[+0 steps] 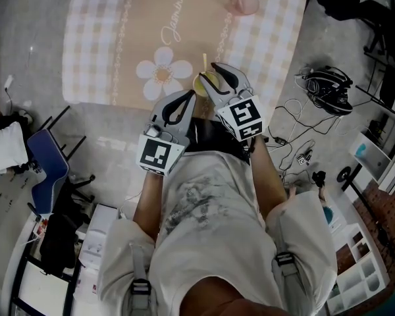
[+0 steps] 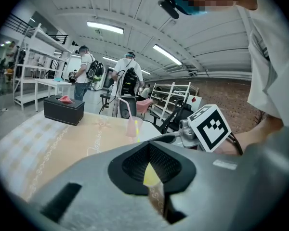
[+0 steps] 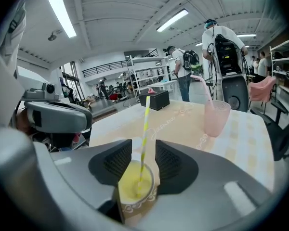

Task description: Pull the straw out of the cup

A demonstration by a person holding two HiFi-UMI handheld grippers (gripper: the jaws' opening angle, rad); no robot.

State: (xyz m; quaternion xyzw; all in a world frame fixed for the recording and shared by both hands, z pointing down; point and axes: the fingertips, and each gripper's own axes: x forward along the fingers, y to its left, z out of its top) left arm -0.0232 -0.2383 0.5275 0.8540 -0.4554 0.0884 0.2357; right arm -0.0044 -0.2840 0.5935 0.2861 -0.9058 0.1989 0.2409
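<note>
My right gripper (image 3: pixel 143 147) was at the reach-in step. Its jaws stood wide apart, one pad on either side of the striped straw (image 3: pixel 145 124), and I could see them pressing on nothing. The straw leaned in the paper cup (image 3: pixel 135 191) of yellow drink, low and centre in the right gripper view, with the cup's mouth just under and between my pads. In the head view the cup stood near the lower edge of the cloth-covered surface (image 1: pixel 112 58), about mid-frame, with the straw fully in it, so no part of the pull was done yet.

My left gripper (image 2: pixel 149 146) had its jaws drawn together on nothing. The cup showed only as a yellow wedge through the hollow between them, and in the head view the tips lay just beside the cup's lower-left side. Whether they touched its wall I could not tell.

Next, I judged, the right jaws had to close squarely on the straw above the rim without crushing it or nudging the cup, then lift along its lean. The cup looked light and unheld, so it could tip or ride up, and the left gripper might have to steady it
</note>
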